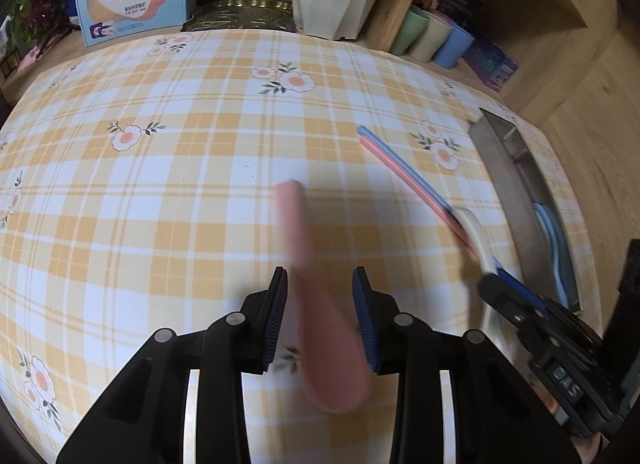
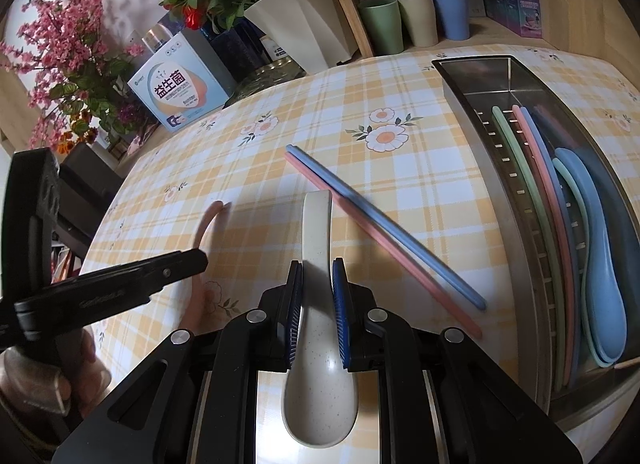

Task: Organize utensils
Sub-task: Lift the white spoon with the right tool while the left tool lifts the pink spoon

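Observation:
A blurred pink spoon (image 1: 316, 304) lies between the fingers of my left gripper (image 1: 320, 284), whose jaws stand wide and do not press it. My right gripper (image 2: 317, 270) is shut on a cream speckled spoon (image 2: 318, 324), bowl towards the camera, handle pointing away. A pink and a blue chopstick (image 2: 384, 232) lie side by side on the checked cloth, also in the left wrist view (image 1: 404, 168). The steel utensil tray (image 2: 472, 76) on the right holds green, pink and blue chopsticks and a blue spoon (image 2: 600, 284) over a green one.
The yellow checked tablecloth (image 1: 200, 184) covers the table. At the back stand a white flower pot (image 2: 304, 24), a blue-white box (image 2: 180, 92), and green, cream and blue cups (image 2: 416, 20). The left gripper's body (image 2: 100, 296) reaches in from the left in the right wrist view.

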A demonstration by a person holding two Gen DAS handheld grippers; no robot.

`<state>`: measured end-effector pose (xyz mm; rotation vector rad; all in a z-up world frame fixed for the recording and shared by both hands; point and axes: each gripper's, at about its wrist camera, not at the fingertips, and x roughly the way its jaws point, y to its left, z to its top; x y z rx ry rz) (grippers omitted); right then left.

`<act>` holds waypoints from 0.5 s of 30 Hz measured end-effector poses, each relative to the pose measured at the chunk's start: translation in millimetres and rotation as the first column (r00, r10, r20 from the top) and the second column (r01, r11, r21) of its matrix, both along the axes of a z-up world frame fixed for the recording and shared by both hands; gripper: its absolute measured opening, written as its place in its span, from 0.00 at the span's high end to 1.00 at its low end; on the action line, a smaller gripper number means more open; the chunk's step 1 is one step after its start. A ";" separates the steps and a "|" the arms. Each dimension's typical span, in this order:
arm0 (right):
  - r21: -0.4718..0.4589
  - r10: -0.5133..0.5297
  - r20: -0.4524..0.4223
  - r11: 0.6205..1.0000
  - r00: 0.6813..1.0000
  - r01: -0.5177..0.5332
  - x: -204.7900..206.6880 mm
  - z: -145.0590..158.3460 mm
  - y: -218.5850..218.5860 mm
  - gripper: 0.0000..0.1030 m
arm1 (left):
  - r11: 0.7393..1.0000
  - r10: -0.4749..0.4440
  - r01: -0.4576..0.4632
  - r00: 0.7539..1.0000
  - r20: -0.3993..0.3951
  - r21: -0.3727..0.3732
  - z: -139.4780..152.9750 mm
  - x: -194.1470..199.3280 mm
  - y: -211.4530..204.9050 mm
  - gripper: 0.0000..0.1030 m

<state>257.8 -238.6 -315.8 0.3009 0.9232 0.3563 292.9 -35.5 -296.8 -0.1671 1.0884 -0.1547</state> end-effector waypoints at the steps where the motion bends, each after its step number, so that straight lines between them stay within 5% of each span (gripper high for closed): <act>1: -0.001 0.000 0.001 1.000 1.000 0.000 -0.2 0.0 -0.2 0.85 | 1.000 0.003 -0.003 1.000 -0.002 0.003 -2.0 2.5 0.0 0.68; 15: -0.002 -0.003 -0.011 1.000 1.000 0.003 1.5 -3.0 -1.5 0.85 | 1.000 -0.009 0.009 1.000 -0.005 0.001 -10.7 15.0 -8.1 0.74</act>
